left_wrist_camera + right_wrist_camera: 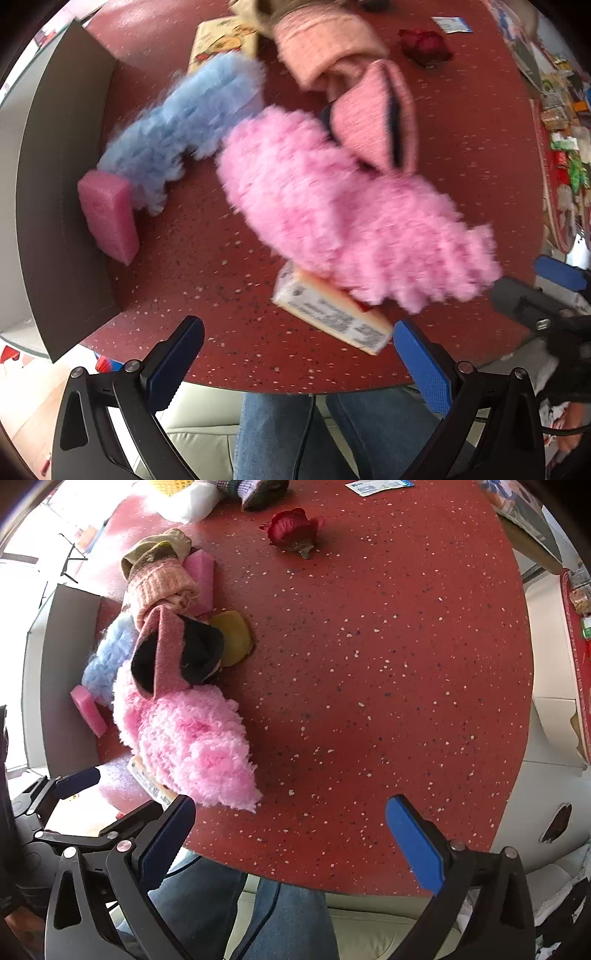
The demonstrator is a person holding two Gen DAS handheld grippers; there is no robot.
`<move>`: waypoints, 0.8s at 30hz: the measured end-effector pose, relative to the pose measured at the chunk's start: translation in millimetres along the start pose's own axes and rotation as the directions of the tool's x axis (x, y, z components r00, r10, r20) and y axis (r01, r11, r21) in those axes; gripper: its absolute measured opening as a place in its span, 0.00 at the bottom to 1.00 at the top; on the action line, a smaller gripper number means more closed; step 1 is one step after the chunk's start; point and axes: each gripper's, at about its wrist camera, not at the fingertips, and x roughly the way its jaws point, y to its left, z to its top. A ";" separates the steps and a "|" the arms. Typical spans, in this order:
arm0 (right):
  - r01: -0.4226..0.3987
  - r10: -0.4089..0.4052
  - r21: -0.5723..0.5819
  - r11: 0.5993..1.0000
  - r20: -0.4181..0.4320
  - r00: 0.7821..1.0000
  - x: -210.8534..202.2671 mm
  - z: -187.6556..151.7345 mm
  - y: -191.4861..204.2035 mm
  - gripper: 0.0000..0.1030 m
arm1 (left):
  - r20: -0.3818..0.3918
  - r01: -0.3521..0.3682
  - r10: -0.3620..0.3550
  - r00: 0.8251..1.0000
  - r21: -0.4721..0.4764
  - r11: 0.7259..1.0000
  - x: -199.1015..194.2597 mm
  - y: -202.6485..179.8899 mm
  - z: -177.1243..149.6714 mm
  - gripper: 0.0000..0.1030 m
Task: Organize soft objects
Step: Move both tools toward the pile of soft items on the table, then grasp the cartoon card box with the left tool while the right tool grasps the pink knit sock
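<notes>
— Where did the soft things lie at that moment?

— Bunched along the left part of the red speckled counter (369, 664). The pink fluffy duster head (192, 746) lay nearest the person, with a small printed packet (332, 314) tucked partly under its near end. Just behind it was the blue fluffy duster head (184, 122), touching a pink sponge (109, 221) that leaned against the grey board (66, 184) standing at the counter's left edge.

— And the knitted pieces?

— A pink knitted item with a dark lining (173, 653) rested on the far end of the pink fluffy duster head, and a lighter pink ribbed knit (162, 583) lay beyond it. A yellow flat pad (232, 638) sat just beside them to the right, and a second pink foam piece (201, 579) was behind the ribbed knit.

— Anything well apart from that cluster?

— A red fabric rose (293, 530) lay alone further back, and a blue-and-white card (380, 485) was at the far edge.

— How were the tongs?

— The left tongs (299, 347) hovered over the near counter edge with the blue pads spread wide, holding nothing. The right tongs (291, 830) were likewise gaping and empty, the left pad near the pink fluffy duster head's end. The left-wrist view was blurred. Blue jeans (288, 915) showed below the counter.
</notes>
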 end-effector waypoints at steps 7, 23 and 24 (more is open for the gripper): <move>-0.007 0.007 -0.011 1.000 0.001 1.000 0.3 3.5 -0.2 1.00 | -0.010 -0.043 0.043 0.999 -0.071 0.997 20.2 33.5 -18.2 1.00; 0.008 -0.008 0.005 1.000 0.007 1.000 0.6 10.5 -4.0 1.00 | 0.091 0.110 -0.103 0.991 -0.080 0.991 17.0 13.4 7.3 1.00; 0.009 -0.009 0.004 1.000 0.008 1.000 0.5 9.8 -4.3 1.00 | 0.080 0.091 -0.086 0.993 -0.059 0.994 22.6 8.7 10.1 1.00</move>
